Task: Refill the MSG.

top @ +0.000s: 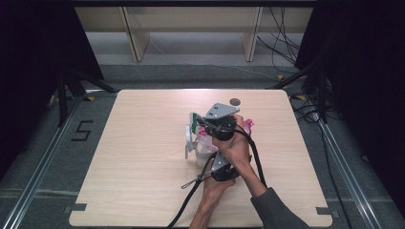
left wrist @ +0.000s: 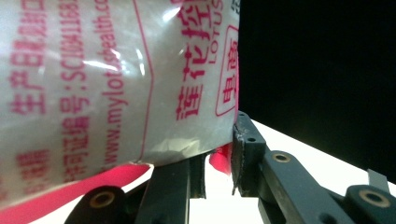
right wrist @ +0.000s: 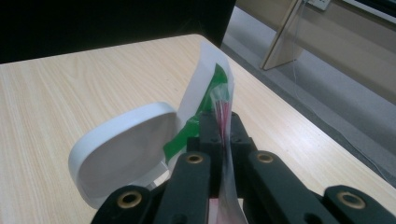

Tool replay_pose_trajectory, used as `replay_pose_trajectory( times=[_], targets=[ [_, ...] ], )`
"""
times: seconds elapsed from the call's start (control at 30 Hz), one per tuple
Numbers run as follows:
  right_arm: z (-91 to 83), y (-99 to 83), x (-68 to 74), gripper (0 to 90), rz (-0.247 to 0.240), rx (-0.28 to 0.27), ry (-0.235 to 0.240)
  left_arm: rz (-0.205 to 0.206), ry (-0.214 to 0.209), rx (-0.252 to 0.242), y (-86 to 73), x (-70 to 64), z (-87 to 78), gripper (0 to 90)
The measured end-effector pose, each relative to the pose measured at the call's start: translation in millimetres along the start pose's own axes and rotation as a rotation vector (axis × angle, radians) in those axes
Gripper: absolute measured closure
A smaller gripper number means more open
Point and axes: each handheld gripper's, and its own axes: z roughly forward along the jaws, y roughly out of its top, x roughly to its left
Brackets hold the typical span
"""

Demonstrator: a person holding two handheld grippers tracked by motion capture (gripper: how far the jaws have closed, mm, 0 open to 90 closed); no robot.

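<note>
A clear plastic bag [top: 204, 134] printed with pink lettering is held up between both grippers near the table's middle. My left gripper [top: 217, 156], the nearer one, is shut on the bag's pink lower edge [left wrist: 219, 161]; the printed bag [left wrist: 116, 79] looms close in its view. My right gripper [top: 206, 127], with a grey plate on top, is shut on a thin edge of the bag [right wrist: 224, 105]. Just past it stand a white round hinged lid [right wrist: 126, 149] and a white card with a green patch [right wrist: 208, 86]. A white container [top: 203, 156] sits under the bag.
The wooden table [top: 143, 181] has wide bare areas left, right and in front. A small dark disc [top: 234, 101] lies near the far edge. Black cables [top: 191, 191] trail toward the person. Wooden shelf legs [top: 136, 43] stand beyond the table.
</note>
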Motion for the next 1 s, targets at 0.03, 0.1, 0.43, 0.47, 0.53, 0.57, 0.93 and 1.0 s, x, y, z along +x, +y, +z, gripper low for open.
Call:
replay_pose_trajectory(
  times=[0.03,0.1,0.43,0.47,0.53,0.57,0.93,1.0],
  targets=[
    [-0.9,0.1,0.7,89.5,0.013,0.001,0.001,0.023,-0.007,0.02,0.7,1.6,-1.1,77.3],
    [-2.9,1.2,0.7,89.6,0.015,-0.009,0.001,0.016,-0.005,0.016,1.1,0.9,-1.0,77.3],
    [-1.3,0.5,-0.1,89.5,0.008,-0.001,0.007,-0.008,0.003,-0.001,1.2,-0.8,0.1,77.2],
    [-0.7,-0.1,-0.1,89.5,0.012,-0.003,0.003,-0.01,0.004,-0.001,1.0,-0.7,0.2,77.3],
    [-1.8,0.1,-0.6,89.5,0.02,-0.005,0.011,0.016,-0.005,0.019,1.5,1.0,-0.4,77.3],
    [-3.1,0.9,-2.0,89.6,0.002,-0.006,0.018,0.017,-0.004,0.019,1.8,0.9,-0.5,77.3],
    [-2.5,1.0,-2.1,89.6,-0.001,-0.008,0.019,0.021,-0.006,0.023,1.0,1.5,-0.7,77.2],
    [0.3,-0.9,-0.4,89.5,0.017,0.004,0.009,-0.013,-0.016,-0.027,-1.1,0.4,2.0,77.2]
  ],
)
